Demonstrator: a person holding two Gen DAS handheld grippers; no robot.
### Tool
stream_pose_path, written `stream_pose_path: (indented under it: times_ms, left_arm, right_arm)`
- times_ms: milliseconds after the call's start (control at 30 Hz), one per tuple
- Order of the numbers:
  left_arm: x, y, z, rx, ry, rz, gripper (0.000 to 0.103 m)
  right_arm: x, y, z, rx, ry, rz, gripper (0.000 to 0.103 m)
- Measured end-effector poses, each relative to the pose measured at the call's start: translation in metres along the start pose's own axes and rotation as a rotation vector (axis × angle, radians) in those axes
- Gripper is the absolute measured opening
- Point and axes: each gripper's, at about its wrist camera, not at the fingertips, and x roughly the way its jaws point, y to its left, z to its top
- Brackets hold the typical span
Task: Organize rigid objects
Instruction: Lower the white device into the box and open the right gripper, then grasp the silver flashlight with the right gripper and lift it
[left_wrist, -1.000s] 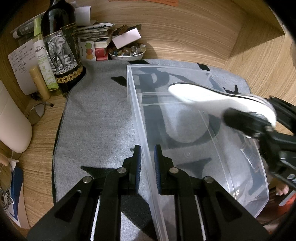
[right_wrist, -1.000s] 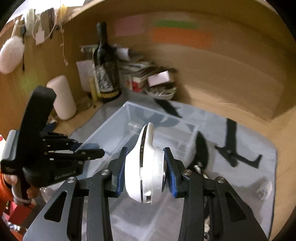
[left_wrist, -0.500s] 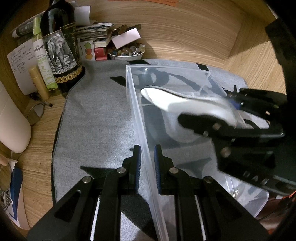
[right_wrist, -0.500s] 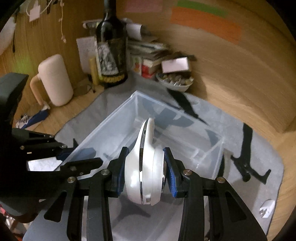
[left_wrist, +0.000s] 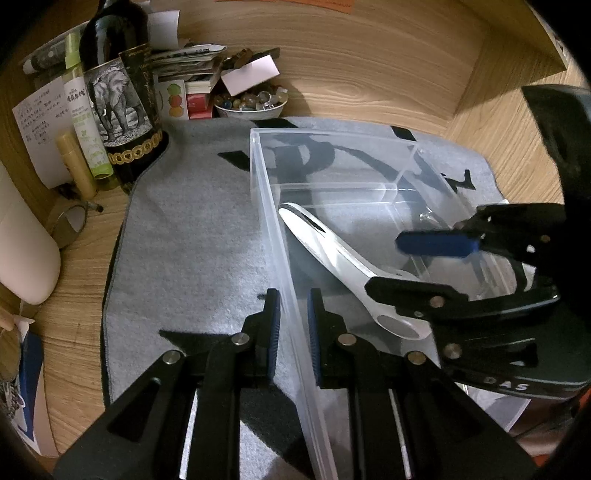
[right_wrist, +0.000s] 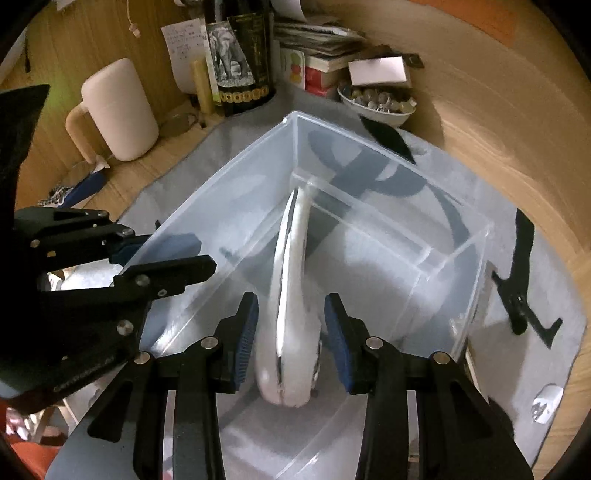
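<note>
Tongs on the left (left_wrist: 293, 332) pinch the near wall of the clear plastic box (left_wrist: 266, 206), probably to steady it while it is loaded. Right tongs (right_wrist: 291, 332) stand open around the butt of a white handled tool (right_wrist: 291, 295); the pads show a gap on both sides, so the tool looks released, its tip leaning toward the divider (right_wrist: 369, 206) at twelve o'clock. It lies inside the box's big compartment. On the grey mat (left_wrist: 192, 229), a black clip (right_wrist: 521, 295) lies at three o'clock and a small white piece (right_wrist: 546, 404) at four, likely next. A wine bottle (right_wrist: 240, 55), a bowl of beads (right_wrist: 376, 105) and a cream jug (right_wrist: 118, 110) crowd the desk's far edge, clear of the work.
</note>
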Motion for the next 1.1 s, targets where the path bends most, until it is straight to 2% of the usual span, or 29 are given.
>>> stream_pose_path:
  times_ms: [133,267,400,500,633,767,933,1100]
  left_arm:
    - [0.000,0.000,0.000,0.002,0.001,0.004,0.013]
    - [0.000,0.000,0.000,0.001,0.003,0.006,0.013]
    - [0.000,0.000,0.000,0.001,0.005,0.009,0.014]
    - [-0.001,-0.001,0.000,0.004,0.006,0.013,0.014]
    - [-0.001,-0.001,0.000,0.002,0.007,0.015,0.014]
    - [-0.001,0.000,-0.001,0.004,0.006,0.017,0.014]
    - [-0.001,0.001,-0.001,0.003,0.008,0.017,0.014]
    - [-0.002,0.002,-0.001,0.004,0.009,0.020,0.014]
  right_arm:
    - [-0.013,-0.001,0.000,-0.009,-0.047,-0.030,0.051]
    - [-0.031,-0.007,0.001,-0.006,-0.103,-0.053,0.052]
    - [-0.056,-0.015,-0.001,0.010,-0.192,-0.100,0.062]
    - [-0.076,-0.030,-0.005,0.048,-0.248,-0.124,0.068]
    - [-0.094,-0.060,-0.013,0.121,-0.286,-0.155,0.069]
    - [-0.094,-0.087,-0.025,0.179,-0.273,-0.214,0.070]
    - [-0.068,-0.110,-0.044,0.224,-0.186,-0.254,0.070]
    - [-0.033,-0.129,-0.063,0.268,-0.087,-0.234,0.070]
